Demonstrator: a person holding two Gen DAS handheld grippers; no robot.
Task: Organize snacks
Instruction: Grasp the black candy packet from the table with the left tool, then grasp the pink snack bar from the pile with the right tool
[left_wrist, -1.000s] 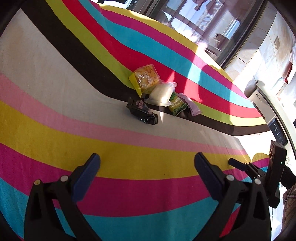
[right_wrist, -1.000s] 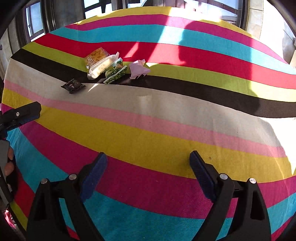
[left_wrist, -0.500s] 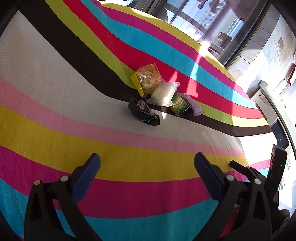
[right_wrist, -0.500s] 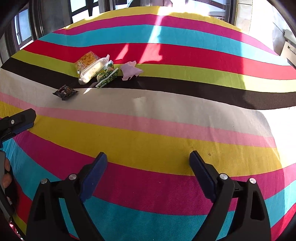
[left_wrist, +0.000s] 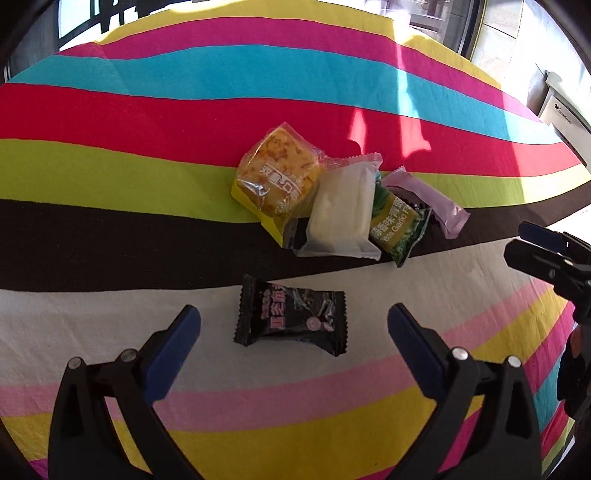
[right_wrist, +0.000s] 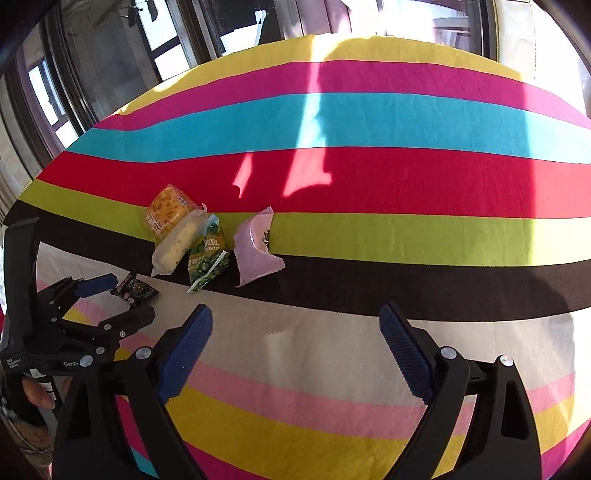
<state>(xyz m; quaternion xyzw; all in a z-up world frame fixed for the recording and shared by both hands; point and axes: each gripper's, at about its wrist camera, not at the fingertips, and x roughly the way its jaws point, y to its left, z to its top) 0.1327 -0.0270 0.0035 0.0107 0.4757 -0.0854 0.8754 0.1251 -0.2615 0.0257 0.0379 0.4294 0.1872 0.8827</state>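
Several snack packets lie on a striped tablecloth (right_wrist: 369, 184). A black packet (left_wrist: 291, 321) rests on the white stripe, apart from the rest. My left gripper (left_wrist: 294, 314) is open and hangs over it, fingers either side, pads clear of it. Behind it lie a yellow packet (left_wrist: 277, 177), a white packet (left_wrist: 341, 210), a green pea packet (left_wrist: 397, 229) and a lilac packet (left_wrist: 432, 199), bunched together. My right gripper (right_wrist: 295, 312) has its jaws opening, with only cloth between them. From there the left gripper (right_wrist: 129, 295) and black packet (right_wrist: 135, 290) show at left.
Window frames run behind the table's far edge. A white appliance (left_wrist: 565, 118) stands off the table to the right. The right gripper (left_wrist: 517, 242) juts in at the right edge of the left wrist view. A person's hand (right_wrist: 33, 398) grips the left tool.
My left gripper has moved in on the snacks and rolled; the black packet now lies between its fingers. The right gripper has come forward toward the pile.
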